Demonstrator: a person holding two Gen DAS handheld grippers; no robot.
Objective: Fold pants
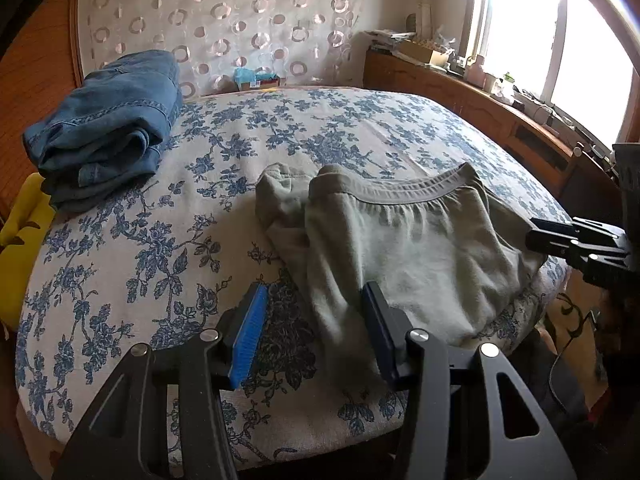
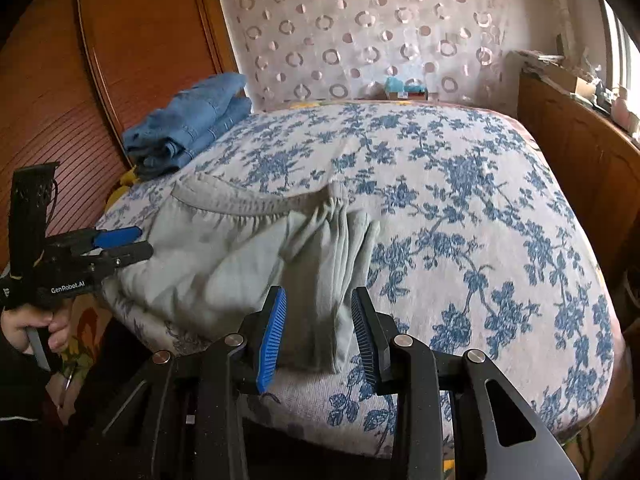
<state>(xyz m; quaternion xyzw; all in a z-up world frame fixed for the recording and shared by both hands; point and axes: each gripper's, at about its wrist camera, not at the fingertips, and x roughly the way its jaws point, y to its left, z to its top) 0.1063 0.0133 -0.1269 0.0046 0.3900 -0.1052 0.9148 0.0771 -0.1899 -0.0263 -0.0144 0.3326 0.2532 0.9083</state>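
The grey-green pants [image 1: 412, 248] are soft, matt knit cloth with a ribbed elastic waistband [image 1: 416, 191]. Beyond them the folded jeans [image 1: 108, 120] are coarse denim; the bedspread [image 1: 340, 132] is matt woven floral cloth.

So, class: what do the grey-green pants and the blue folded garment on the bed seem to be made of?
Grey-green pants: soft matte knit, probably cotton jersey; gathered elastic waistband, limp folds. Blue folded garment: looks like denim; faded blue, thick stitched seams, stiff bulky folds.
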